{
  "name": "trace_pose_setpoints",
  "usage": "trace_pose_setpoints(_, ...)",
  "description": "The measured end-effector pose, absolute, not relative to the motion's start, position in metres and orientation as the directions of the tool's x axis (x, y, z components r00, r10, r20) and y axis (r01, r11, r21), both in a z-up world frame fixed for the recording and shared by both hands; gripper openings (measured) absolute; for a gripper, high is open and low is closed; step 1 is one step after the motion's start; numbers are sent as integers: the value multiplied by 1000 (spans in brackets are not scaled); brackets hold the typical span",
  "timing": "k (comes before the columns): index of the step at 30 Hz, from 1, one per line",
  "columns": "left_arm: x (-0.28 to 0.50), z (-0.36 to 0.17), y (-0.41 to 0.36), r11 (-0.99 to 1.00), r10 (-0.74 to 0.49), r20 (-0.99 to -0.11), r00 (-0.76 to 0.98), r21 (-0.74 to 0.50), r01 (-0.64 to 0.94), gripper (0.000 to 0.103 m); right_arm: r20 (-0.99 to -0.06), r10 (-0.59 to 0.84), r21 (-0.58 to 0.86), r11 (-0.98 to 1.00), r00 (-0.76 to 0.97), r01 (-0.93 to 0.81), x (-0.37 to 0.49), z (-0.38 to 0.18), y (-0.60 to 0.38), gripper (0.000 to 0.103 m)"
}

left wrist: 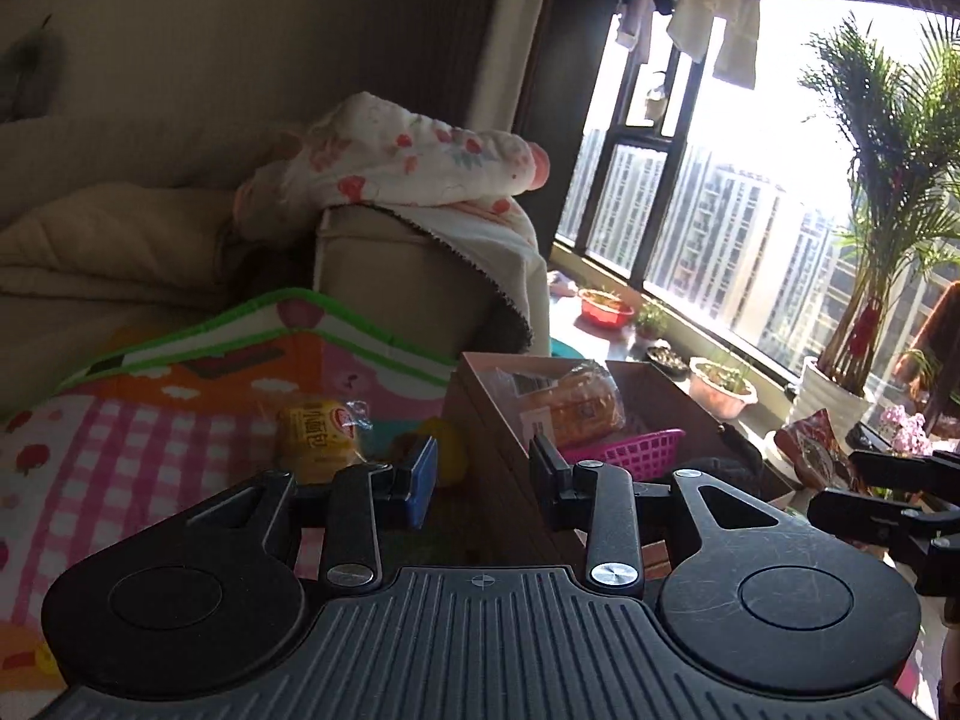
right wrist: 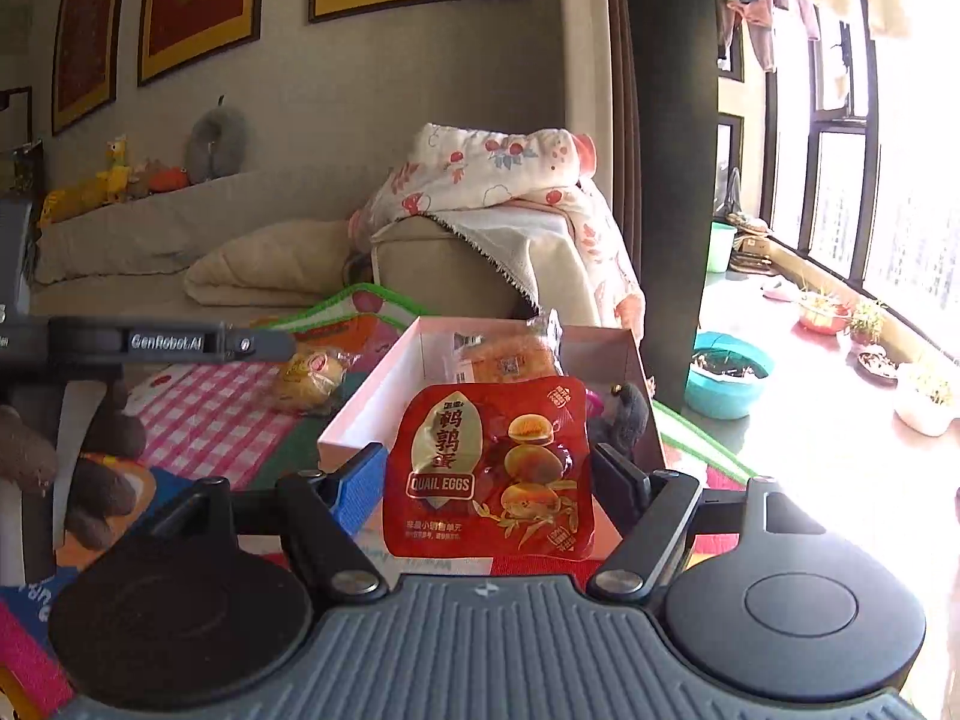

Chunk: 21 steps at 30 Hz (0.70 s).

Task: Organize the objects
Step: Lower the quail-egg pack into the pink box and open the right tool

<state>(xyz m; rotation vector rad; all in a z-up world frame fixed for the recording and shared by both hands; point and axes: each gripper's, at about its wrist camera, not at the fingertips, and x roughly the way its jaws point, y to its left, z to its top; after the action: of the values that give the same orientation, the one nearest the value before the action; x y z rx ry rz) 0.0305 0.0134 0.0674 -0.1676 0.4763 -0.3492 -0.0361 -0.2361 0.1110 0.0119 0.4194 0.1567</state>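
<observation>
My right gripper (right wrist: pixel 487 468) is shut on a red quail eggs packet (right wrist: pixel 489 471) and holds it upright just in front of an open cardboard box (right wrist: pixel 372 396). The box holds a wrapped bread packet (right wrist: pixel 510 354); in the left wrist view the box (left wrist: pixel 480 414) shows the same bread (left wrist: pixel 570 402) and a pink basket (left wrist: pixel 630 450). My left gripper (left wrist: pixel 483 471) is open and empty beside the box's near corner. A yellow wrapped bun (left wrist: pixel 318 438) lies on the play mat left of the box, also in the right wrist view (right wrist: pixel 312 375). The right gripper with its packet (left wrist: pixel 810 450) shows at the right edge.
A colourful play mat (left wrist: pixel 150 420) covers the floor. A beige sofa (right wrist: pixel 240 252) with a floral blanket (right wrist: pixel 498 174) stands behind the box. Plant pots (left wrist: pixel 720 387) and a teal basin (right wrist: pixel 726 375) line the window sill at the right. A dark soft toy (right wrist: pixel 627 414) sits by the box.
</observation>
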Motion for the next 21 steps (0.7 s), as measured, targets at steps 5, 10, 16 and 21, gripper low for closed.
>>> trace_pose_setpoints(5, 36, 48, 33, 939, -335, -493, 803, -243, 242, 37, -408, 221, 163, 972, 886, -167, 40, 139, -237, 82)
trace_pose_setpoints(10, 39, 32, 45, 946, -324, -542, 775, -204, 253, 37, -450, 166, 128, 984, 878, -120, 57, 124, -226, 89)
trace_pose_setpoints(16, 72, 32, 47, 904, -413, -506, 758, -327, 274, 37, -496, 142, 15, 988, 857, -155, 8, 83, -214, 89)
trace_pose_setpoints(21, 124, 34, 26, 882, -455, -520, 723, -376, 285, 37, -530, 174, 4, 979, 830, -203, -33, 55, -213, 91)
